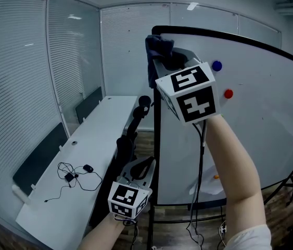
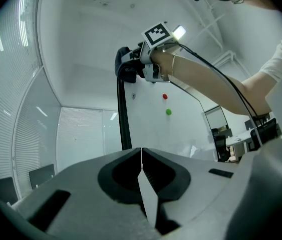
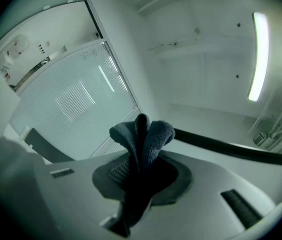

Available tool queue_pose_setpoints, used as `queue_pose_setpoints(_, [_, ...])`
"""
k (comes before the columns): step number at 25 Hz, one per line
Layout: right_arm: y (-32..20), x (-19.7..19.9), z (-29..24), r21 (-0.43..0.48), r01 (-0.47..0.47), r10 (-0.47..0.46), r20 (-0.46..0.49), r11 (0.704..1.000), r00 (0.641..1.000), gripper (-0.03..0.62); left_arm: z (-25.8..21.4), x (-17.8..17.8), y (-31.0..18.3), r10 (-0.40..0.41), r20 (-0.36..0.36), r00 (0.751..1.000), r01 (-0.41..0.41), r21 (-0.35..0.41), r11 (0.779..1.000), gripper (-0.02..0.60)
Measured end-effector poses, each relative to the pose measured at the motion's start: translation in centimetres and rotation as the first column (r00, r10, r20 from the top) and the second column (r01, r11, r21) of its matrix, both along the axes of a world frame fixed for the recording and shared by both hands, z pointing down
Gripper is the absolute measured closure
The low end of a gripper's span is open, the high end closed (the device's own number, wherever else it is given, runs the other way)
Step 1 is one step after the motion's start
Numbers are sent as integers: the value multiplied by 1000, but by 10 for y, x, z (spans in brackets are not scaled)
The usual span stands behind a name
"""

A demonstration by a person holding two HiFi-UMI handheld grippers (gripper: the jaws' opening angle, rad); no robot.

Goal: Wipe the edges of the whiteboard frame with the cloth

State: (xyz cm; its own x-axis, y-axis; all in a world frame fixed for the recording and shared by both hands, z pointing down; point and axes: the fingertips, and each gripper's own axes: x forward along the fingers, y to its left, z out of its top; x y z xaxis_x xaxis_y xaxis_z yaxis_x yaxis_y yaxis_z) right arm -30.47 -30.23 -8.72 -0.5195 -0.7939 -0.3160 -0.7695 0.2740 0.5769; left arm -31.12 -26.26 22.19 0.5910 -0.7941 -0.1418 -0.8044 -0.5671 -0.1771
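The whiteboard (image 1: 250, 119) stands in a black frame (image 1: 156, 139). My right gripper (image 1: 163, 56) is raised at the board's top left corner and is shut on a dark blue cloth (image 1: 159, 45), which bunches out past the jaws against the corner. In the right gripper view the cloth (image 3: 143, 139) fills the jaws, with the black frame (image 3: 231, 148) just behind. My left gripper (image 1: 141, 169) hangs low beside the frame's left post, shut and empty. Its own view shows the closed jaws (image 2: 141, 153), the post (image 2: 124, 119) and the right gripper (image 2: 130, 66) above.
A long white table (image 1: 104, 134) runs along the left with a mouse and cables (image 1: 81, 173). Dark chairs (image 1: 37, 160) and glass walls with blinds lie beyond. A blue magnet (image 1: 217, 65) and a red magnet (image 1: 228, 94) sit on the board.
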Motion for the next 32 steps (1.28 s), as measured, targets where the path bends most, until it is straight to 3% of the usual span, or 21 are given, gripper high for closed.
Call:
queue_pose_setpoints(6, [-3, 4, -29, 68, -18, 19, -9, 997, 1000, 528, -7, 2, -2, 11, -7, 1000, -11, 14, 1000, 563])
queue_pose_setpoints(14, [-1, 10, -51, 57, -23, 20, 43, 998, 999, 530, -11, 18, -5, 40, 21, 999, -41, 20, 999, 563])
queue_pose_setpoints(19, [-2, 36, -61, 59, -30, 26, 64, 998, 998, 528, -13, 29, -7, 34, 42, 999, -35, 24, 999, 563])
queue_pose_setpoints(24, [0, 79, -71, 80, -77, 74, 44, 994, 996, 528, -11, 61, -3, 41, 67, 997, -44, 42, 998, 563])
queue_pose_setpoints(32, [4, 188, -76, 44, -60, 53, 147, 997, 988, 530, -10, 155, 2, 63, 64, 996, -67, 62, 996, 563])
